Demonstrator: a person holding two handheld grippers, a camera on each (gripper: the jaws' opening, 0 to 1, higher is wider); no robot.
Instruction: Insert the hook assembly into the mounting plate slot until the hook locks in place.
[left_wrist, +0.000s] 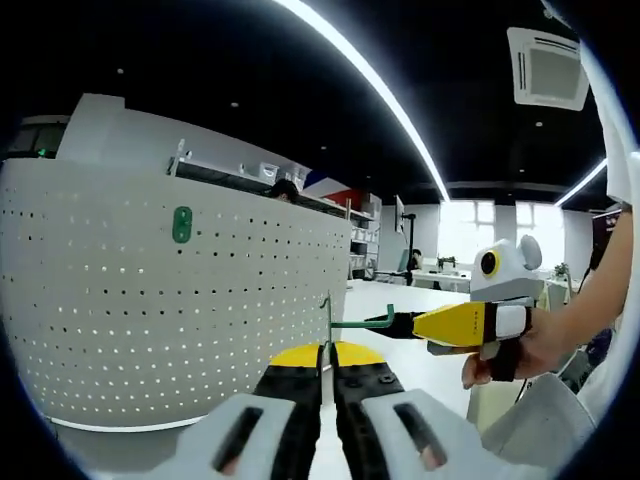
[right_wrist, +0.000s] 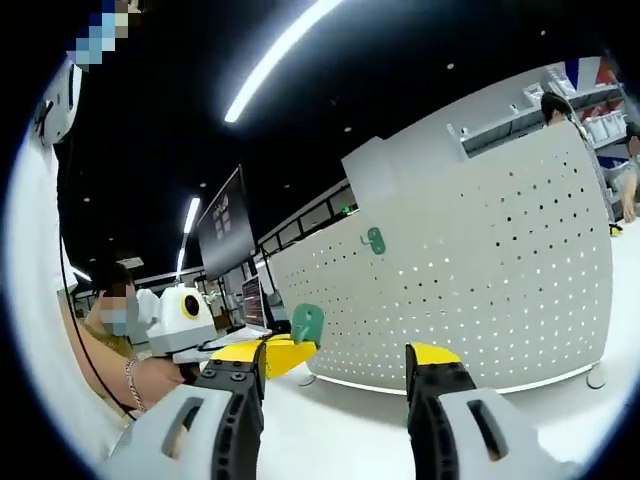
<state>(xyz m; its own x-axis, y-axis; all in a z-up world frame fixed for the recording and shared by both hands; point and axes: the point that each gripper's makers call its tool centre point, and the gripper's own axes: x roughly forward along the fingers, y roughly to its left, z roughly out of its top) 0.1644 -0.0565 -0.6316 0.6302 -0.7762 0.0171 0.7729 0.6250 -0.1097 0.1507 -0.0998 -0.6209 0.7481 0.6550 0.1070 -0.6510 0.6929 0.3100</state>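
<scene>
Pinching closest to the lens with the left gripper (left_wrist: 327, 368), jaws pressed together on the thin upright green edge of the hook assembly (left_wrist: 352, 322), with its hooked arm reaching sideways toward the right gripper (right_wrist: 338, 365). Carrying the assembly in the air, well apart from the white pegboard (left_wrist: 150, 300) and from the green mounting plate (left_wrist: 181, 224) fixed high on it. Judging this as the approach step: nothing seated in the slot yet, insertion not begun. Keeping the right gripper's jaws spread wide, gripping nothing between them in the right gripper view; bringing its yellow tip up beside the hook's far end in the left gripper view, though not showing clearly enough to tell whether touching. Calling next, most likely, for closing the distance to the pegboard, lining the assembly's flat tab up with the plate's slot, then pushing in squarely until locked, steadying the hook arm with the right gripper if needed.
</scene>
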